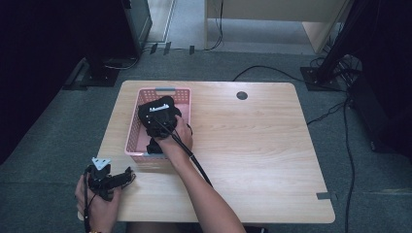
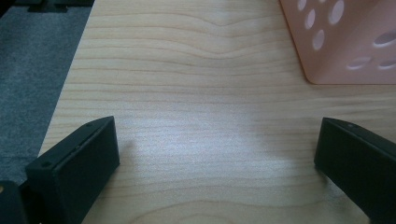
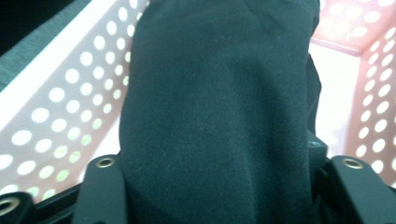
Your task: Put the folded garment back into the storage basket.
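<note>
The right gripper (image 3: 219, 196) has its two black jaws clamped around a thick fold of dark cloth (image 3: 219, 107), which bulges up between them and rises like a soft column; in the high view this same gripper (image 1: 158, 127) sits inside the pink basket (image 1: 141, 94), so the cloth is in the basket, bunched under and ahead of the jaws. The left gripper (image 2: 217, 154) rests idle with its jaws spread wide and nothing between them, low over the bare table (image 2: 196, 84) near its front left corner, just short of the basket's near corner (image 2: 345, 51). The main risk, as I judge it, is that the hold takes in only a fold: the cloth is matte, fleecy and limp, so part of it may slide out or trail as it is raised, and a trailing end could snag on the basket's rim. The basket is light, thin plastic with walls pierced by round holes; with nothing steadying it, a snagged lift could drag or tip it on the smooth, pale wood-grain tabletop. The right gripper's cable (image 1: 197, 162) runs back along the forearm and over the basket's near wall, where it could catch the rim too.
</note>
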Tool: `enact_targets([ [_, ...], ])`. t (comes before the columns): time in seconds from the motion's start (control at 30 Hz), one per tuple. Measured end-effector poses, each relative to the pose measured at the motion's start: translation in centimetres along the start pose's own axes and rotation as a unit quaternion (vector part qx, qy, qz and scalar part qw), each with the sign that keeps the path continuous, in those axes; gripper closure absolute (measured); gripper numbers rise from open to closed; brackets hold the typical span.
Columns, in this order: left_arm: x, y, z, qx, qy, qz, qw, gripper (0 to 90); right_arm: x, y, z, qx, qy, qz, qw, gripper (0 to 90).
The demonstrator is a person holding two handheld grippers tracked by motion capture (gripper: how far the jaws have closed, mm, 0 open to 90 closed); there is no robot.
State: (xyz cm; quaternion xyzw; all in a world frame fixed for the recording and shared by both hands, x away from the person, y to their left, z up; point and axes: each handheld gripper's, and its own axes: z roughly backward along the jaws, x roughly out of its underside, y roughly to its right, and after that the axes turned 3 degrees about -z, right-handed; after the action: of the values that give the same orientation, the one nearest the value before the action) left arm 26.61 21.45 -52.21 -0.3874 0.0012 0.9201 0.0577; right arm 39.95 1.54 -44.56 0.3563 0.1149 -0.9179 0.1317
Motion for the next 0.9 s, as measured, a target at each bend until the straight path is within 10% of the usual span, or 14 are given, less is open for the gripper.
enact_targets([
  [0.5, 0.0, 0.0, 0.0, 0.0, 0.0, 0.0, 1.0, 0.0, 0.5, 0.4, 1.9, -0.046, 0.119, -0.006, 0.9918, 9.3],
  [0.9, 0.0, 0.0, 0.0, 0.0, 0.0, 0.0, 1.0, 0.0, 1.3, 1.4, 2.8, -0.036, 0.137, 0.003, 0.9898, 0.0],
])
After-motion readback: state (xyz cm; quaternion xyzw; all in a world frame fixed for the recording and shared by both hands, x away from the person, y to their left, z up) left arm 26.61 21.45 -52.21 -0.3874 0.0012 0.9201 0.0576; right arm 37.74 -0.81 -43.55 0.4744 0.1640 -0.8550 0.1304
